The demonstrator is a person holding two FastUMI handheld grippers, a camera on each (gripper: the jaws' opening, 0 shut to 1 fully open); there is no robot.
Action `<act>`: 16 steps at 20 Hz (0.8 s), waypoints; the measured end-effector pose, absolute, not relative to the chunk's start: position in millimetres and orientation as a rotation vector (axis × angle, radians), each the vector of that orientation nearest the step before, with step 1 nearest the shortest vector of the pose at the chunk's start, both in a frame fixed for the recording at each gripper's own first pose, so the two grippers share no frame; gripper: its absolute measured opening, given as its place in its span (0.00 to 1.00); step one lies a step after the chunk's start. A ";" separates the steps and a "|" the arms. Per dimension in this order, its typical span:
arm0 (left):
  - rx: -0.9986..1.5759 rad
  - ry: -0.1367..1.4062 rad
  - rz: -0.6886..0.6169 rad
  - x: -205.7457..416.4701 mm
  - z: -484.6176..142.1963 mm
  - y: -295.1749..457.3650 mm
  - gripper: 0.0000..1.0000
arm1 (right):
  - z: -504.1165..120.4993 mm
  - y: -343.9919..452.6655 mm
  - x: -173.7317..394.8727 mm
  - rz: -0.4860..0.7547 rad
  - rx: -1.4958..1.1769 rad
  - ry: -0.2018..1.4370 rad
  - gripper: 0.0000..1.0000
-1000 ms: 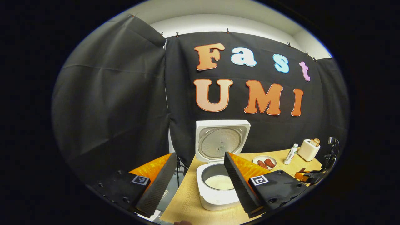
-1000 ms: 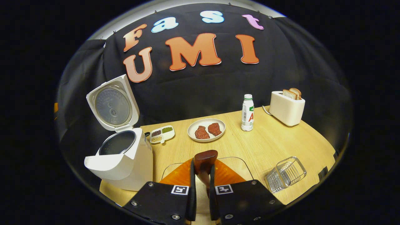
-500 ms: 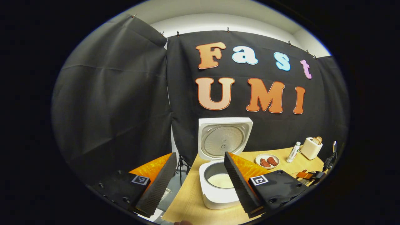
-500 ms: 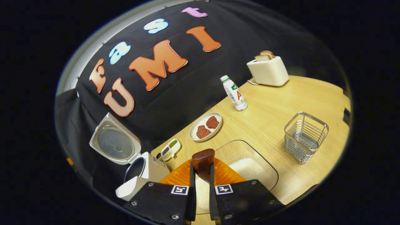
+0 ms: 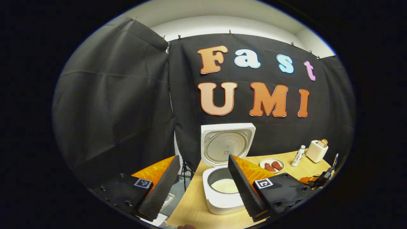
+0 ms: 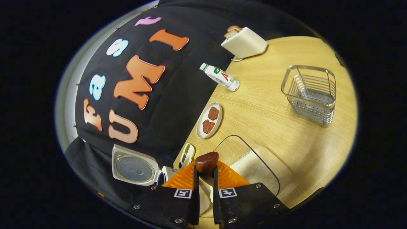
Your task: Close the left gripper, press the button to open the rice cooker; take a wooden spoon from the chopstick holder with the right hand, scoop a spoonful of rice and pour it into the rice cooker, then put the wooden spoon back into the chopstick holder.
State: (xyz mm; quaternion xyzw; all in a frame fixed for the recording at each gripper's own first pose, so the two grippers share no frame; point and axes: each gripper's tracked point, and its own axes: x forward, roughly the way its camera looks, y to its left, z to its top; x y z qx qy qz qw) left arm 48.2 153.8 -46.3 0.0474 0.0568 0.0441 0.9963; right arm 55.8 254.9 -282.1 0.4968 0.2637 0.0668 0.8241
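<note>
Right claw (image 6: 205, 187) pinches spoon (image 6: 206, 162) over rice tray (image 6: 254, 165) at desk (image 6: 286, 105) front edge; left claw (image 5: 203, 187) spread before open cooker (image 5: 224, 190).

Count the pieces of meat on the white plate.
2. Both lie on the plate between the bottle and the sectioned dish: one piece nearer the bottle, the other nearer the dish.

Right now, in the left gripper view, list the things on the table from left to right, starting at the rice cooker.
rice cooker → plate of meat → bottle → toaster
</note>
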 end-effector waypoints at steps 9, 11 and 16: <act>0.082 0.099 0.083 44.0 -41.0 151.7 1.00 | -263.0 223.1 57.5 0.112 1.223 0.527 0.16; 0.079 0.093 0.083 42.8 -40.2 153.9 1.00 | -250.0 214.2 58.2 0.112 1.227 0.508 0.16; 0.065 0.076 0.092 38.3 -35.1 160.1 1.00 | -219.5 200.7 59.2 0.117 1.330 0.466 0.16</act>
